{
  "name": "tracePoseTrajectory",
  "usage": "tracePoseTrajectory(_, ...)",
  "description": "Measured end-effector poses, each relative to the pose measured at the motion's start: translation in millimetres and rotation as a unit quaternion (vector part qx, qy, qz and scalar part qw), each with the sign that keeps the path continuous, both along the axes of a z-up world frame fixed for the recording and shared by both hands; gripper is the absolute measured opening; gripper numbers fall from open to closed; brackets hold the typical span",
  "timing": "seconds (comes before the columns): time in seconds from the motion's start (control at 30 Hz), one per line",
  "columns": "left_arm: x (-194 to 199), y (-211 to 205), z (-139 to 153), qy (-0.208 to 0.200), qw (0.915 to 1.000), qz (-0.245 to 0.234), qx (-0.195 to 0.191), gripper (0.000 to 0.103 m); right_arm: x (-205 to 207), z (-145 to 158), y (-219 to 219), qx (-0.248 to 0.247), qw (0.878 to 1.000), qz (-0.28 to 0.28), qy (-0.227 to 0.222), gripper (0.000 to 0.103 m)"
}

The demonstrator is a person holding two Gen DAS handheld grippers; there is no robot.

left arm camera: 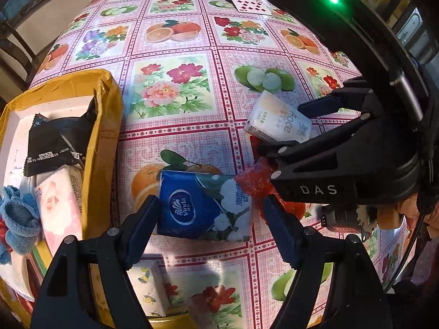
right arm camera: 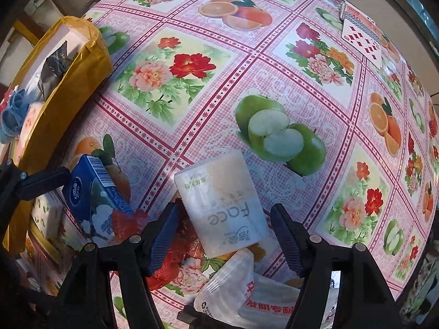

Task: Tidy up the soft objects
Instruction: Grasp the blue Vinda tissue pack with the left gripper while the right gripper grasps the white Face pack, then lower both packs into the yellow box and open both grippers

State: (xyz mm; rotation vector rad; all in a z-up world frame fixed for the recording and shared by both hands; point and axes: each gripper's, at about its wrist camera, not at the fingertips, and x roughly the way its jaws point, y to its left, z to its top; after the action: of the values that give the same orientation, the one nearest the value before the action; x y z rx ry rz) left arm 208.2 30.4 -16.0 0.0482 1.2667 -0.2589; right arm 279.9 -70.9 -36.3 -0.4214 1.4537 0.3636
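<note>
Setting: We see a desk [left arm camera: 192, 148] under a pink floral and fruit oilcloth, with a yellow-taped cardboard box [left arm camera: 101, 148] at its left edge.
Left hand-held gripper [left arm camera: 211, 227]: Its jaws stand wide, holding nothing, one finger on each side of a blue Vinda tissue pack [left arm camera: 203, 208].
Blue pack: It lies flat on the desk straight ahead of the left hand-held gripper, its long axis running crosswise between the fingers. Glossy blue wrap with white flowers; one end touches a red crinkly bag [left arm camera: 255, 181].
Right hand-held gripper [right arm camera: 225, 233]: Its jaws are also spread wide and empty, bracketing a white "face" tissue pack [right arm camera: 222, 203].
White pack: It lies just ahead of the right fingers, its long axis pointing away and slightly left, not crosswise. Pale, soft, rounded wrap, with a clear plastic packet [right arm camera: 233, 288] below it.
Key relation: We judge each pack nearest its own hand-held gripper; the blue one sits closer to the box.
Box contents: A black sachet [left arm camera: 55, 145], a pink rose tissue pack [left arm camera: 57, 205] and a blue cloth [left arm camera: 19, 224] already lie inside.
Elsewhere: Playing cards [left arm camera: 247, 1] rest at the far edge, well apart.
</note>
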Motion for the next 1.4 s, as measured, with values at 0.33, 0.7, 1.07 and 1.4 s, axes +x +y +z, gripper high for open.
tracePoseTrajectory(0.33,1.1,-11.7,-13.2,0.007,0.9986,-0.027,0.044,0.077,-0.5,-8.1,13.3,-0.019,1.0,-0.006,0.004,0.072)
tracePoseTrajectory(0.7,5.4,-19.9,-15.9,0.022,0.9985,-0.046,0.02,0.069,-9.9,-0.9,18.2,-0.045,0.999,-0.004,-0.028,0.051)
tracePoseTrajectory(1.07,-14.3,3.8,4.8,-0.009,0.9998,-0.001,-0.019,0.064,-17.4,10.8,-6.2,-0.007,0.998,-0.04,-0.044,0.051)
tracePoseTrajectory(1.4,-41.1,64.3,73.5,-0.078,0.9955,0.047,-0.026,0.065,-29.6,77.3,-7.4,0.095,0.99,-0.063,-0.081,0.051)
